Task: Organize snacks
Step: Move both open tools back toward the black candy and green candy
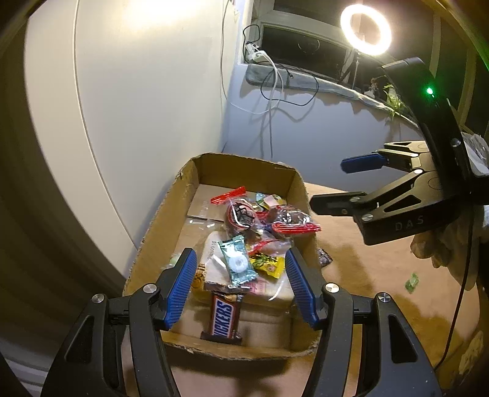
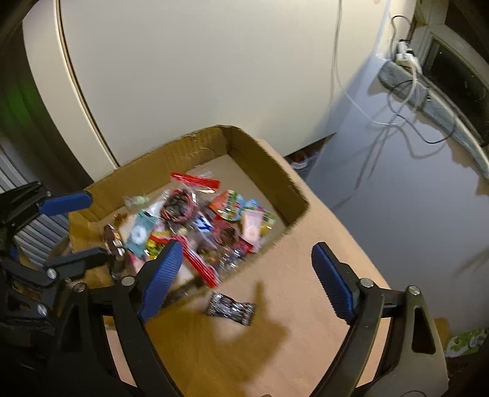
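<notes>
A shallow cardboard box (image 1: 171, 195) (image 2: 269, 162) holds a pile of snacks: a Snickers bar (image 1: 222, 317) leaning on the near wall, a teal mint packet (image 1: 238, 262), a yellow packet (image 1: 269, 265) and bags with red zip strips (image 1: 295, 226) (image 2: 195, 180). My left gripper (image 1: 240, 287) is open and empty over the box's near end. My right gripper (image 2: 247, 278) (image 1: 327, 184) is open and empty, above the table by the box's right wall. A dark snack packet (image 2: 231, 308) (image 1: 324, 257) lies on the table outside the box.
The box sits on a brown table (image 2: 305, 244). A small green candy (image 1: 411, 282) lies on the table at right. A white wall panel stands behind. Cables (image 1: 272, 91) hang by a window ledge, and a ring light (image 1: 365, 29) shines at upper right.
</notes>
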Motion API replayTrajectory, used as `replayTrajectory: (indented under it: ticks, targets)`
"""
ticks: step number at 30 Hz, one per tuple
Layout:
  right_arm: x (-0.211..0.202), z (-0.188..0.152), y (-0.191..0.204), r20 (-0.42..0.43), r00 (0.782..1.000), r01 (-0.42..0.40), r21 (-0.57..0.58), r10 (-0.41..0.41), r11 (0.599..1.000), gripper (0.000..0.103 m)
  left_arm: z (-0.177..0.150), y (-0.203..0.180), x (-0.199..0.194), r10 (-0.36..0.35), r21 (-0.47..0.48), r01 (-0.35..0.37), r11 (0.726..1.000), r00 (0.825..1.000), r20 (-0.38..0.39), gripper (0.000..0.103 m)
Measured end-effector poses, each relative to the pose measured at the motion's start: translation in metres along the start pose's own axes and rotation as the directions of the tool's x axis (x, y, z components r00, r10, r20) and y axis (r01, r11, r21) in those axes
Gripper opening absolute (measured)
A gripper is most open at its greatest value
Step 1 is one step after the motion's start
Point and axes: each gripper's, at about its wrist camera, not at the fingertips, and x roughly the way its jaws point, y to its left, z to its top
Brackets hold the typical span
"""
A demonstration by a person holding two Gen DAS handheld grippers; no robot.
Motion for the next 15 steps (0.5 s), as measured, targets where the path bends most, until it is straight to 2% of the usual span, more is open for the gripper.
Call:
replayTrajectory:
  ticks: [10,15]
  targets:
    - [-0.026,-0.045,-0.028,-0.003,0.999,0.039,0.046,-0.039,0.998,0.09,-0.005,-0.029,-0.013,-0.021,0.039,0.021,0.999,1.0,0.013,0.06]
    - [-0.038,-0.068,-0.046,-0.001,1.0,0.028,0.069,-0.028,0.997,0.09,-0.008,-0.048,-0.016,-0.039,0.064,0.038,0.997,0.999,0.012,0.06]
